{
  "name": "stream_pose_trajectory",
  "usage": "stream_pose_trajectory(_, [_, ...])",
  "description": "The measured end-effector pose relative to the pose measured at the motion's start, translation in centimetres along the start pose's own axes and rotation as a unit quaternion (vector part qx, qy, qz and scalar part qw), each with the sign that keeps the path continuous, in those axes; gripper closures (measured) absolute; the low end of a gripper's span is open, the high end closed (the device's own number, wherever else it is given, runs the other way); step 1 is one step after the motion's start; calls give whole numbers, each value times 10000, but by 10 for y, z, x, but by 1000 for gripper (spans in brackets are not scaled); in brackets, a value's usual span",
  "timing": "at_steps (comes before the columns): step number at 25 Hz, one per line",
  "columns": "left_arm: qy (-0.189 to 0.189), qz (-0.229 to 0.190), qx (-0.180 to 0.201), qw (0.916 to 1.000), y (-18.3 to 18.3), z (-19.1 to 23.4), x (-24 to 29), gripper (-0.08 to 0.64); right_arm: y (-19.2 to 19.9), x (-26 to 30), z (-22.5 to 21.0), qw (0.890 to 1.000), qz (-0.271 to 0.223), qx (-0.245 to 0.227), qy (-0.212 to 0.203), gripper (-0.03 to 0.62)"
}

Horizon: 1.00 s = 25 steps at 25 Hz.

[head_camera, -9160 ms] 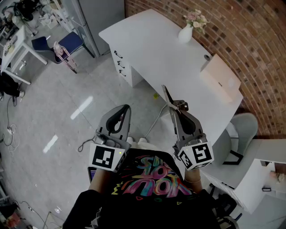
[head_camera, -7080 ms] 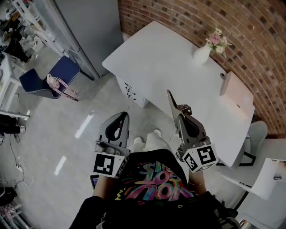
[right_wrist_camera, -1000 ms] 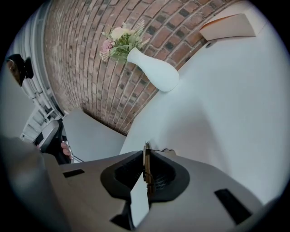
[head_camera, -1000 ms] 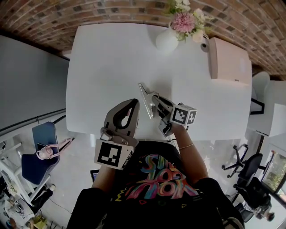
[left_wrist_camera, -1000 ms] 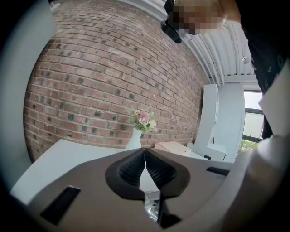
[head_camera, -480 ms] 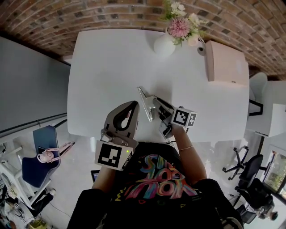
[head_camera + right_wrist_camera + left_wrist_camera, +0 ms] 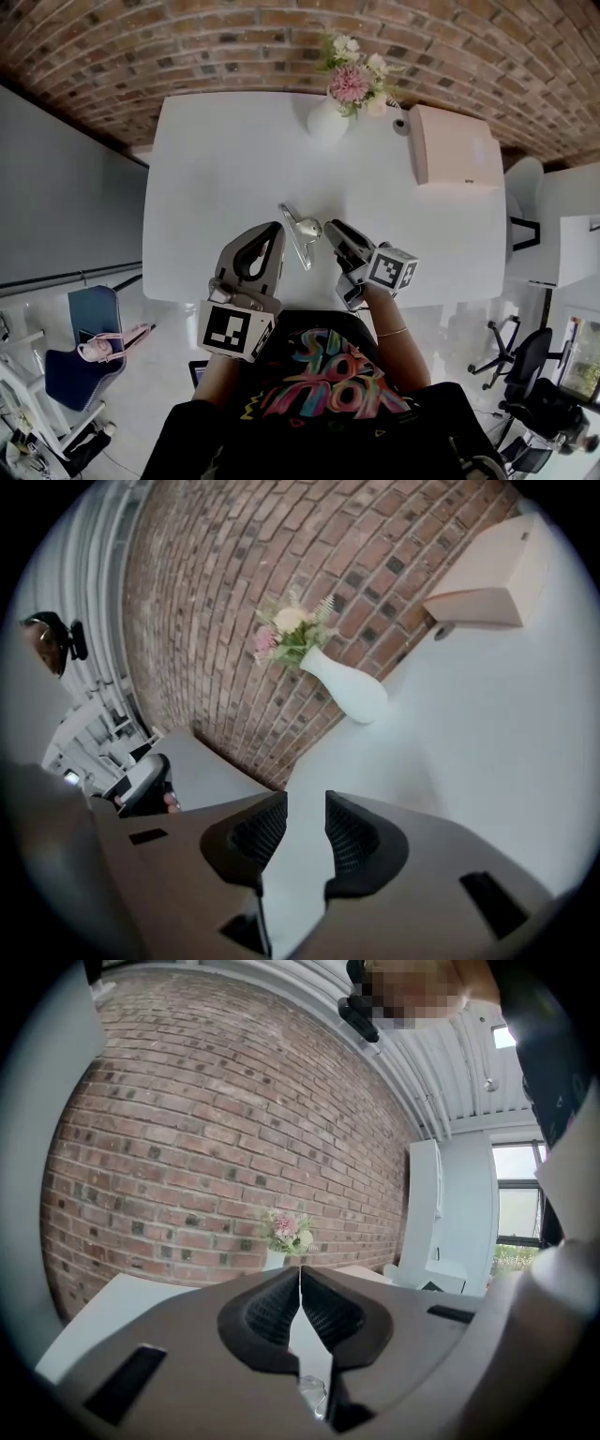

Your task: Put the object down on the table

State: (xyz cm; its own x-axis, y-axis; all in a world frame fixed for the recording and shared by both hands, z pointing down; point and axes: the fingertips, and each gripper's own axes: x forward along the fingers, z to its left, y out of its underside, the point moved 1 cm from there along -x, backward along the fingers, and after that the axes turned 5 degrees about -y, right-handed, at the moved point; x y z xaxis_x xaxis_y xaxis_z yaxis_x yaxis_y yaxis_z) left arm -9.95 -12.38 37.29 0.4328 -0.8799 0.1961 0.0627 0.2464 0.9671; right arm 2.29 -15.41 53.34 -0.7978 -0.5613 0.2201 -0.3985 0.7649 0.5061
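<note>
Between the fingers (image 7: 262,834) of the right gripper (image 7: 335,231) only bare white desk (image 7: 211,169) shows. They stand spread with nothing held, and they have just been opening. The left gripper (image 7: 270,231) hangs alongside with its fingers (image 7: 270,1312) pressed together at the tips and pinching nothing.

Just ahead of the two grippers, in the gap between their tips, a shiny metal tool (image 7: 298,234) lies flat on the desk near its front edge. It has a thin blade with a clamp-like head, and its exact kind is hard to tell from above. The head is just beside the right fingertips and looks free of them.

By that reading the placing itself is done: the tool rests on the desk and no finger grips it. What seems left is only to draw the right gripper back without nudging the tool's head, which lies close enough to be clipped by a careless move.

Farther out, a white vase (image 7: 323,120) of pink and cream flowers (image 7: 352,75) stands at the far edge against the brick wall (image 7: 281,37). A small grey round thing (image 7: 401,124) is just beside it, and a pale pink box (image 7: 455,145) sits at the far right corner. All of these are well apart from the tool, and none of them blocks a retreat toward the person.
</note>
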Motion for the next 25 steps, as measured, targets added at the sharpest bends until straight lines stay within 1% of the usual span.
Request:
stream_pose_trajectory(3, [-23, -95, 47, 9999, -8, -1, -3, 532, -22, -9, 35, 9983, -295, -400, -300, 465])
stream_pose_trajectory(5, [-36, -164, 86, 9998, -14, -3, -5, 532, -39, -16, 58, 9948, -482, -786, -431, 466])
stream_pose_trajectory(9, [-30, -255, 165, 9995, -24, -6, -8, 532, -66, -29, 102, 9811, -728, -1667, -659, 468])
stream_pose_trajectory(11, [-29, -307, 189, 9993, -29, -8, -10, 532, -73, -34, 121, 9710, -715, -2151, -762, 469])
stream_pose_trajectory(12, [-33, -331, 202, 9992, -31, -8, -11, 532, -75, -36, 131, 9642, -677, -2436, -805, 468])
stream_pose_trajectory(16, [-48, -402, 256, 9989, -40, -10, -15, 532, -81, -46, 161, 9291, -579, -3585, -695, 469])
stream_pose_trajectory(19, [-30, -405, 285, 9988, -43, -13, -16, 532, -85, -55, 174, 9069, -573, -4136, -563, 483])
stream_pose_trajectory(21, [-11, -370, 299, 9989, -41, -16, -16, 532, -87, -62, 179, 8970, -577, -4358, -464, 488])
stream_pose_trajectory(22, [-7, -352, 293, 9989, -40, -17, -17, 532, -88, -65, 180, 8940, -581, -4423, -413, 497])
stream_pose_trajectory(25, [-5, -324, 236, 9992, -36, -21, -17, 532, -91, -76, 179, 8922, -645, -4463, -247, 517])
